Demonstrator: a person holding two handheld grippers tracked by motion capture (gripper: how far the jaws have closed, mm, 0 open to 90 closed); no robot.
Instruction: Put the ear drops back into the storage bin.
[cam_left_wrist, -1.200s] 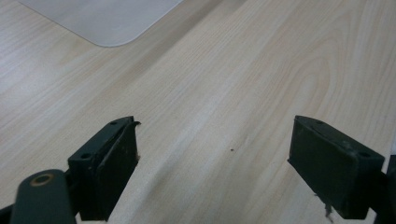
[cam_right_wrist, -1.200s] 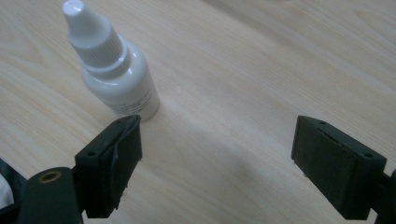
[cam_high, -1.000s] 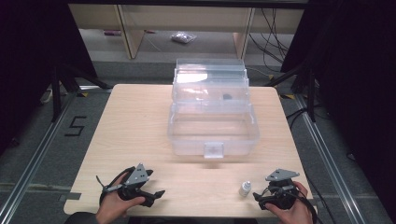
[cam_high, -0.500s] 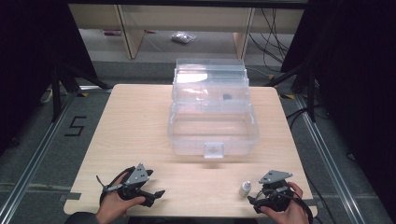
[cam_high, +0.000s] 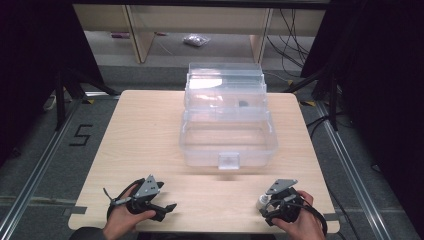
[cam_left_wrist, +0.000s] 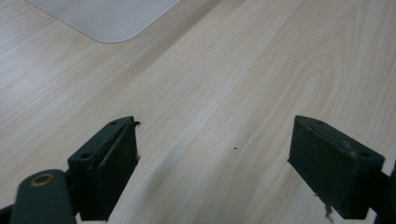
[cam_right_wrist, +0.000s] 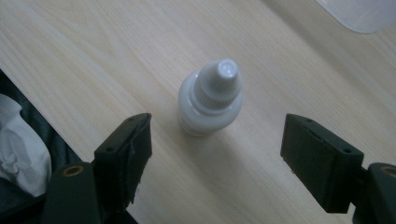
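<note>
A small white dropper bottle (cam_right_wrist: 211, 99) with a ribbed cap stands upright on the wooden table (cam_high: 150, 130), just ahead of my right gripper (cam_right_wrist: 219, 149). Its jaws stand wide apart on either side of the bottle without touching it. From above, the bottle (cam_high: 261, 201) is at the front right, right beside my right gripper (cam_high: 272, 206). My left gripper (cam_high: 167, 207) rests at the front left, open, with bare wood between its jaws (cam_left_wrist: 212, 158). A clear plastic box (cam_high: 227, 132) with its lid raised stands mid-table.
The clear box has a front latch (cam_high: 228, 160) facing me, and a small dark item (cam_high: 242, 104) lies in its upper tier. A corner of the box (cam_left_wrist: 105, 18) shows ahead of the left gripper. The front table edge runs close under both hands.
My right gripper has shifted left and nearer the bottle, so the bottle now lies just in front of its open jaws. The left gripper has stayed put.
</note>
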